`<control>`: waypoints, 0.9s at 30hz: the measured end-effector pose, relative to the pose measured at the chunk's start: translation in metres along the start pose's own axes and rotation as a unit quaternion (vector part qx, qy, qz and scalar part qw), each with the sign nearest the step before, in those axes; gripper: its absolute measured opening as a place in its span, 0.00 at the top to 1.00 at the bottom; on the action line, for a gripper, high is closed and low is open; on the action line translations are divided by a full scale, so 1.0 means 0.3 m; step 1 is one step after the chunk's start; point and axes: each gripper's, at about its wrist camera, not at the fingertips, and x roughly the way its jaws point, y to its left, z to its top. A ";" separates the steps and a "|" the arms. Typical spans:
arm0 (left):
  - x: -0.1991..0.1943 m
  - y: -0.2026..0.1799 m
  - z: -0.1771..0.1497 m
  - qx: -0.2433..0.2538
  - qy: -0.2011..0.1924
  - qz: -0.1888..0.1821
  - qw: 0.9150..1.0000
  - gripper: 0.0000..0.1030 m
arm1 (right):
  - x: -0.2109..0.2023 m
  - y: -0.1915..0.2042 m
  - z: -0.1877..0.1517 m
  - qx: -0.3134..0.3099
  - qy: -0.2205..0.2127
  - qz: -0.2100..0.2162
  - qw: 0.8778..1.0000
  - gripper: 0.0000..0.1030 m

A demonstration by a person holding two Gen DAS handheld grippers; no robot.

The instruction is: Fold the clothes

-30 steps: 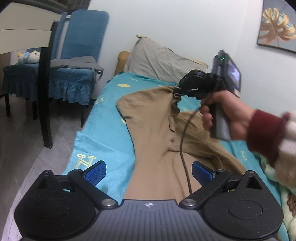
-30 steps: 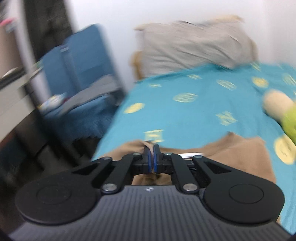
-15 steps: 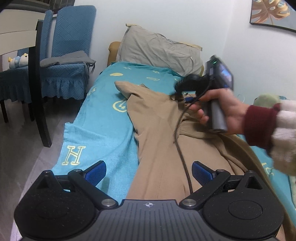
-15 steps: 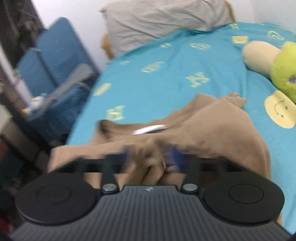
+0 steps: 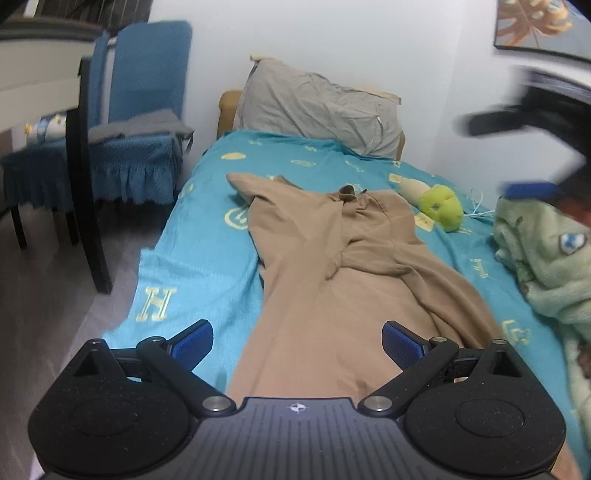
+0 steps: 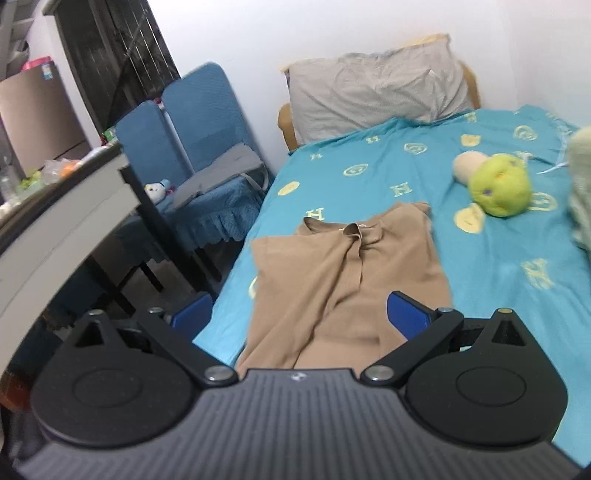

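We see the tan collared garment [image 5: 332, 280] lying lengthwise on the teal bedsheet [image 5: 207, 254], collar toward the pillow [image 5: 317, 107], its right sleeve folded across the body. Both grippers, left [image 5: 297, 341] and right [image 6: 299, 314], hover with fingers spread, holding nothing. We judge a fold is under way; the left sleeve likely needs grasping. The hem is hidden beneath the grippers.

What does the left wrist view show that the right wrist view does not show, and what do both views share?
Only the left wrist view shows the framed leaf picture on the wall, the pale green blanket and the blurred right hand-held gripper.

Only the right wrist view shows the cluttered desk top.

Both show the brown garment on the turquoise bed sheet, the grey pillow, the green plush toy and the blue chairs.
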 end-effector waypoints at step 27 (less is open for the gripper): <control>-0.161 0.136 -0.175 -0.125 0.310 0.114 0.935 0.56 | -0.316 -0.291 -0.274 0.177 0.019 -0.007 0.984 0.00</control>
